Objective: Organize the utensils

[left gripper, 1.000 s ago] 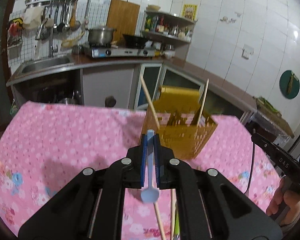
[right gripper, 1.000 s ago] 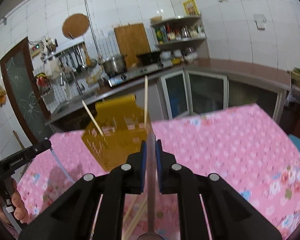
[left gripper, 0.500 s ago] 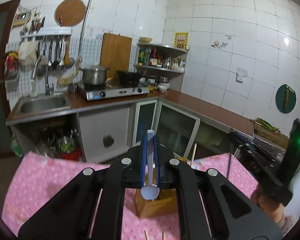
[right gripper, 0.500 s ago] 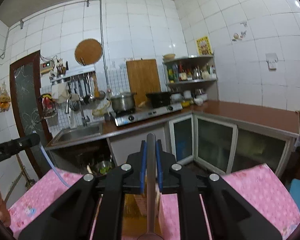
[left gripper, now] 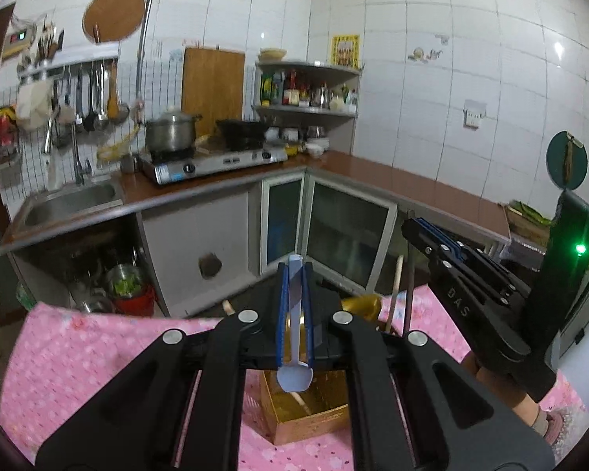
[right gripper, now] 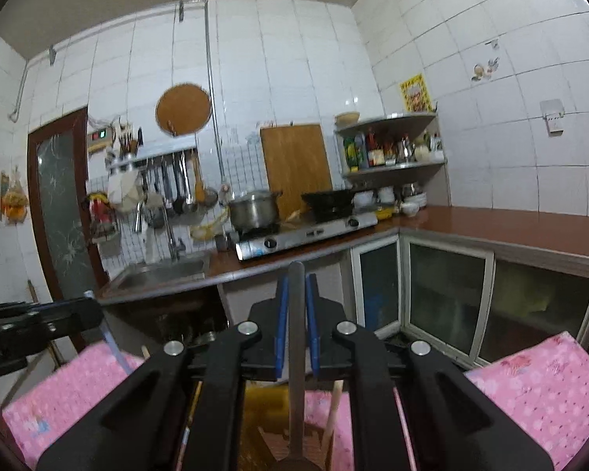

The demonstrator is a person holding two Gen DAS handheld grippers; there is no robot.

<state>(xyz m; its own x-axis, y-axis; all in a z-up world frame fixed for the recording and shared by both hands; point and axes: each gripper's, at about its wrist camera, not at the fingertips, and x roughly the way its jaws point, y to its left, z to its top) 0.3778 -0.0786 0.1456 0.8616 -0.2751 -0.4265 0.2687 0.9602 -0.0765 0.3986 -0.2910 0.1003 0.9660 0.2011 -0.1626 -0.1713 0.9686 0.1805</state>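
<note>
Spoons (left gripper: 295, 337) pinched in both jaws — above holder (left gripper: 308, 412) rim.

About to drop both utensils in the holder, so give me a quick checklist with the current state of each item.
1. Left tongs gripping the blue spoon: ok, shut on its handle.
2. Right tongs gripping the metal utensil: ok.
3. Spoon bowl over the holder opening: ok, directly above it.
4. Metal utensil's end over the holder: ok, it hangs above the yellow interior.
5. Chopsticks clear of the drop path: cannot tell.
6. Tongs clear of each other: ok, apart in the left view.
</note>
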